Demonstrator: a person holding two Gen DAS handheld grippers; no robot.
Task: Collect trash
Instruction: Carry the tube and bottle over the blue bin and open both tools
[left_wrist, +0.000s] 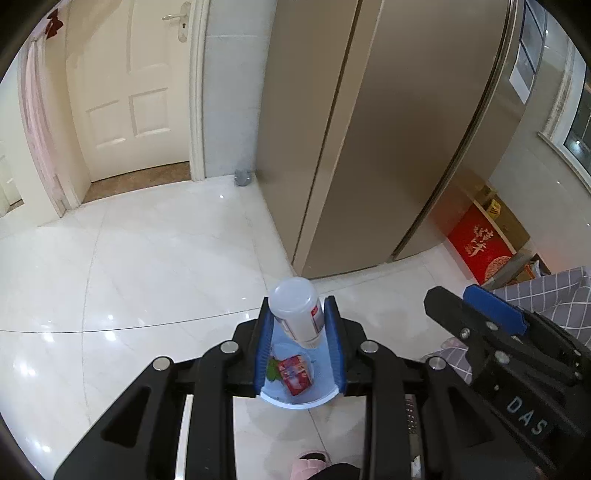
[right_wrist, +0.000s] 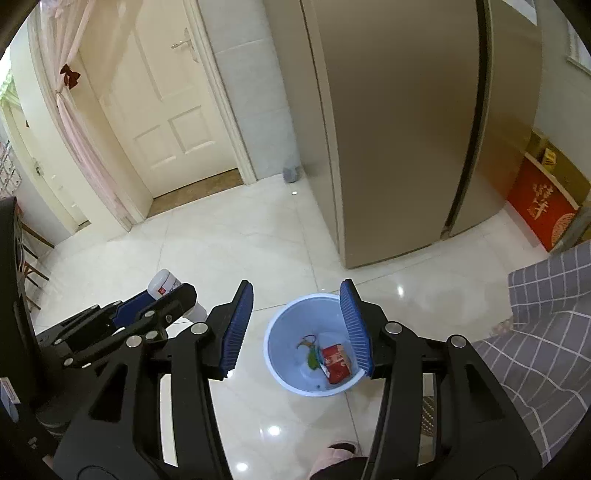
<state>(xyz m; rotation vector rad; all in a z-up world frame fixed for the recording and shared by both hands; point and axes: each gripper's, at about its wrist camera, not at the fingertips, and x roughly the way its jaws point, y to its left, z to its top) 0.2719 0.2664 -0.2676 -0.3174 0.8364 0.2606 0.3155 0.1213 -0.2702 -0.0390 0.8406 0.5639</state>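
The fridge (left_wrist: 388, 129) filled the back of both views, tall and tan, with the white tiled floor (left_wrist: 129, 277) spread in front of it. On that floor sat the pale blue bin (right_wrist: 280, 369), open-topped and light-looking plastic, standing just short of the fridge's corner. Grey checked fabric (right_wrist: 546, 314) lay at the right edge.

The left gripper (left_wrist: 299, 325) had its blue pads set narrow and clamped on the white plastic bottle (left_wrist: 297, 314), which hung tilted over the bin's mouth, capped end down. The bottle looked rigid, smooth and probably near empty, so light; the glossy wall could slip under a loose pinch. The pads held it across the mid-body by the label, a fair spot, since the neck would be too thin for flat pads.

The right gripper (right_wrist: 299, 325) stood moderately wide with nothing between its pads, framing the bin from above.

Inside the bin lay a red carton (right_wrist: 334, 363), crushable card best pinched across its flat faces, and beside it a small green scrap (right_wrist: 313, 357), possibly a wrapper or peel, too small to tell. Both looked featherweight and soft.
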